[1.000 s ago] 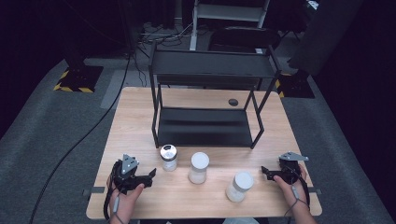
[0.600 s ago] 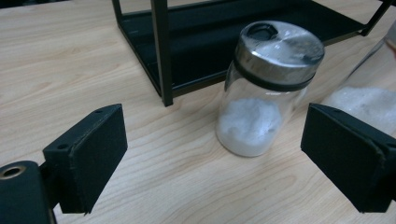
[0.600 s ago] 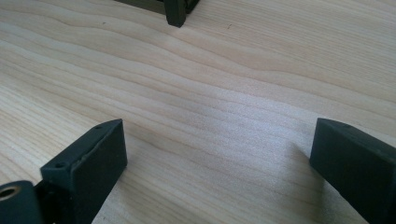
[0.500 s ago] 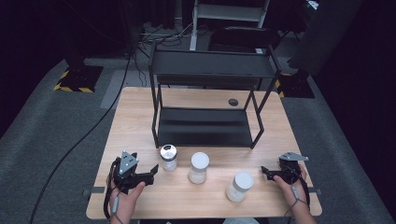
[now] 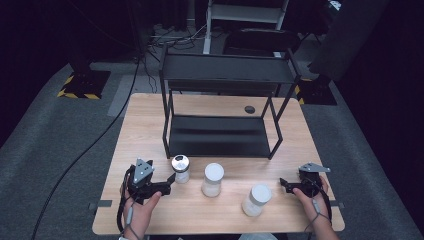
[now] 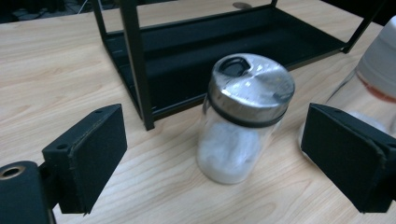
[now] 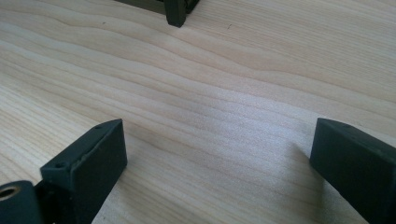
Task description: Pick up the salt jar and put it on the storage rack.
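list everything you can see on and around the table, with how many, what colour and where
metal-lid jar: 1, clear with silver lid, front left, upright, between the left tool's open jaws, untouched
white-lid jars: 2, clear with white lids, front centre and front right
shelf rack: 1, black, two tiers, middle of table
round disc: 1, dark, behind the rack
table: 1, light wood
hazard-striped plates: 2, black and yellow, floor at left and right
left tool: 1, black, open
right tool: 1, black, open, over bare wood

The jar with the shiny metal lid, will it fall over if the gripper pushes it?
Maybe. The jar with the metal lid is tall and narrow, so a high push could tip it. Its clear wall looks smooth, perhaps slippery. Only partly filled with white powder, it is probably light.
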Action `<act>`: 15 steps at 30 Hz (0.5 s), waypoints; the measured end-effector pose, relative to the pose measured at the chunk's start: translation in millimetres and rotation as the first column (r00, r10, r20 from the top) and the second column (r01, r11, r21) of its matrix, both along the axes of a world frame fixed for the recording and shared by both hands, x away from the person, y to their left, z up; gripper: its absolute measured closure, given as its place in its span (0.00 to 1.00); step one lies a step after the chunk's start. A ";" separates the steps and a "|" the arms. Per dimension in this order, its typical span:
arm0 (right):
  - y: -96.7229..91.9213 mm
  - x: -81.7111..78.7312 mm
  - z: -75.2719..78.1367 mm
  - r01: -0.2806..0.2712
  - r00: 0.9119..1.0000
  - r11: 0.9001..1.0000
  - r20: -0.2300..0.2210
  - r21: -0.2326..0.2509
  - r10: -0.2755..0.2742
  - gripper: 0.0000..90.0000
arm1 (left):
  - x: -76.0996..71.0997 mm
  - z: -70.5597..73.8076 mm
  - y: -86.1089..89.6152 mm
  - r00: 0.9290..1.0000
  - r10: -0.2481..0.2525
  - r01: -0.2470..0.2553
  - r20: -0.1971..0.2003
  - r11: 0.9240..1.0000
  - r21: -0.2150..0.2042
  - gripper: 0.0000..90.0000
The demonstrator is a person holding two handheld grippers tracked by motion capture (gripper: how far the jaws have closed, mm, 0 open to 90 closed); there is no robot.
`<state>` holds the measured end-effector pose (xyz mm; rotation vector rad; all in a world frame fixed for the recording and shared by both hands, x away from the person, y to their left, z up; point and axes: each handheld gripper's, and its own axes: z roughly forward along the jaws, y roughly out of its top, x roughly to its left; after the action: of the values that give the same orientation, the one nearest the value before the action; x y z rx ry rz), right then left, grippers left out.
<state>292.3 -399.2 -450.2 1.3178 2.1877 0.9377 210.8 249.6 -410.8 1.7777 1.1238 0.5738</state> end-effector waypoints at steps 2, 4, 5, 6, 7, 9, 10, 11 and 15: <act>0.0 0.0 0.0 0.000 1.000 1.000 0.000 0.000 0.000 0.04 | 1.7 1.0 -2.8 1.000 -0.007 0.007 0.004 1.000 0.002 0.07; 0.0 0.0 0.0 0.000 1.000 1.000 0.000 0.000 0.000 0.04 | 3.5 1.1 -6.2 1.000 -0.011 0.011 0.007 1.000 0.001 0.07; 0.0 0.0 0.0 0.000 1.000 1.000 0.000 0.000 0.000 0.04 | 6.9 1.5 -10.8 1.000 -0.017 0.017 0.007 1.000 0.001 0.07; 0.0 0.0 0.0 0.000 1.000 1.000 0.000 0.000 0.000 0.04 | 6.9 1.5 -10.8 1.000 -0.017 0.017 0.007 1.000 0.001 0.07; 0.0 0.0 0.0 0.000 1.000 1.000 0.000 0.000 0.000 0.04 | 9.1 1.6 -14.0 1.000 -0.019 0.019 0.010 1.000 -0.002 0.07; 0.0 0.0 0.0 0.000 1.000 1.000 0.000 0.000 0.000 0.04 | 10.7 1.6 -16.2 1.000 -0.020 0.020 0.011 1.000 -0.004 0.07; 0.0 0.0 0.0 0.000 1.000 1.000 0.000 0.000 0.000 0.04 | 11.6 1.8 -17.4 1.000 -0.021 0.021 0.012 1.000 -0.003 0.07; 0.0 0.0 0.0 0.000 1.000 1.000 0.000 0.000 0.000 0.04 | 13.0 1.6 -19.5 1.000 -0.021 0.021 0.014 1.000 -0.004 0.07; 0.0 0.0 0.0 0.000 1.000 1.000 0.000 0.000 0.000 0.04 | 17.6 -1.2 -26.0 1.000 -0.021 0.021 0.014 1.000 -0.004 0.07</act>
<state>292.3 -399.2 -450.2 1.3181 2.1876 0.9380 228.4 223.6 -411.9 1.7771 1.0945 0.5701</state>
